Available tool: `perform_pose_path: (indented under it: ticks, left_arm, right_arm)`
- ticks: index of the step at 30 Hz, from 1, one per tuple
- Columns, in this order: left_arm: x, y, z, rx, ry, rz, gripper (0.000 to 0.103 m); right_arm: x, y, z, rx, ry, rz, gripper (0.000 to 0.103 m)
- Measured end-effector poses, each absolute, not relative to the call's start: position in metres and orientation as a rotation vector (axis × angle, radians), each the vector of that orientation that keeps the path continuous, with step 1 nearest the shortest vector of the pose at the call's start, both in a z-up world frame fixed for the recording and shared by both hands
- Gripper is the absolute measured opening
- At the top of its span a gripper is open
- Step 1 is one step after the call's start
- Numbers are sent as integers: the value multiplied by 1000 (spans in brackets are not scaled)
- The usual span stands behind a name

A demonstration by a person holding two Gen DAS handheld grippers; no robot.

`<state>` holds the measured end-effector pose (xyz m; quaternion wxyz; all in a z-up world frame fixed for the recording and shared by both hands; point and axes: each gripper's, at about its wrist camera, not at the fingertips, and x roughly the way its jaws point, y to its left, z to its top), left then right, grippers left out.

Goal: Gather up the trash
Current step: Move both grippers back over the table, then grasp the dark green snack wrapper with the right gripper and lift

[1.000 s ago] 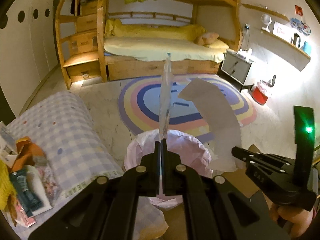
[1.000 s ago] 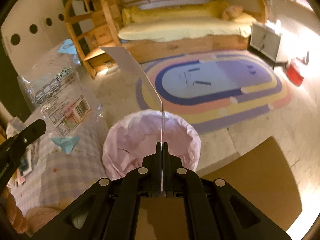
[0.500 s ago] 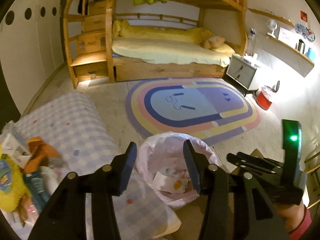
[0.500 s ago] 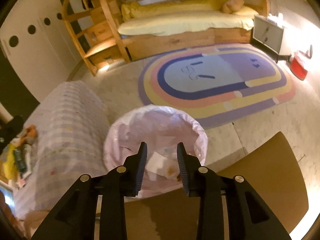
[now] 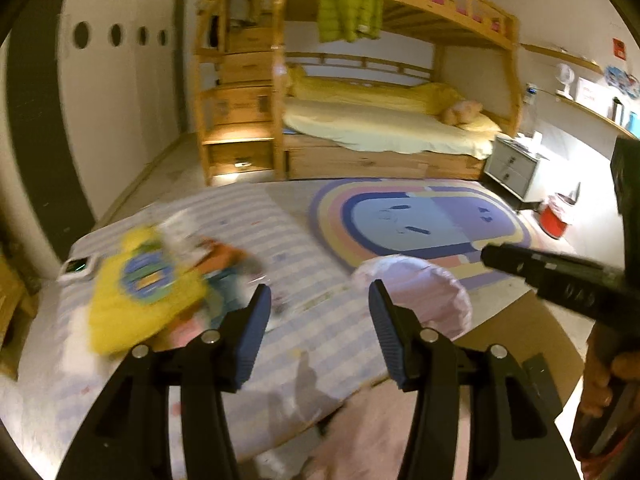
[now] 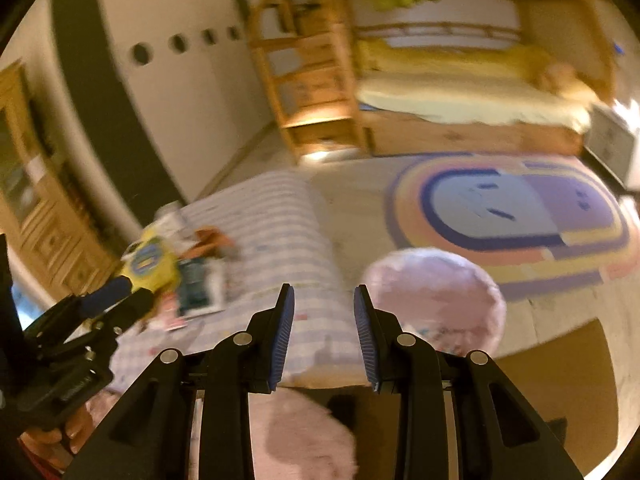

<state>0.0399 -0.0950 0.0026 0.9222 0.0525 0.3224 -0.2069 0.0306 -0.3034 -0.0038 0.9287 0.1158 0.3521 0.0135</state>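
Observation:
A trash bin lined with a pink bag point(image 5: 416, 292) point(image 6: 436, 300) stands on the floor right of a table with a checked cloth point(image 5: 280, 240) point(image 6: 280, 220). A pile of trash lies on the cloth: a yellow bag point(image 5: 140, 288) point(image 6: 150, 262), a teal and white packet point(image 6: 198, 286), and orange wrappers point(image 5: 224, 254). My left gripper point(image 5: 318, 320) is open and empty above the cloth, right of the pile. My right gripper point(image 6: 324, 320) is open and empty between the cloth's edge and the bin. It also shows in the left wrist view point(image 5: 560, 280).
A bunk bed point(image 5: 380, 120) stands at the back, with a striped oval rug point(image 5: 420, 220) on the floor before it. A brown chair seat point(image 6: 552, 380) sits right of the bin. A red bin point(image 5: 556, 220) and a nightstand point(image 5: 512, 168) are at the far right.
One second ago each gripper was shut on a wrapper over the bin. Both opened and the wrappers dropped in. Both grippers have since swung left toward the table.

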Motion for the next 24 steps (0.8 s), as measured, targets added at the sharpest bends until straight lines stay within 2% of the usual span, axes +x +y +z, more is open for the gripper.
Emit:
perform_pose_path:
  ticks: [6,10,15,18,24]
  left_arm:
    - [23,-1,9,71,653,-266,56]
    - [21,60,15,35,620,-186,63]
    - [30,114,15,18,618,-117,64]
    - [40,129,14,11,628,-115,65]
    - [51,146,2,22,647,-102,68]
  right_arm:
    - [39,-237,4,153,738,103,34]
    - [45,-200,9,115,751,107,35]
    - [47,-170,12,82,748,99,39]
    - [49,-160,12,63,753,82,44]
    - [53,-154,8,25,754,54,62]
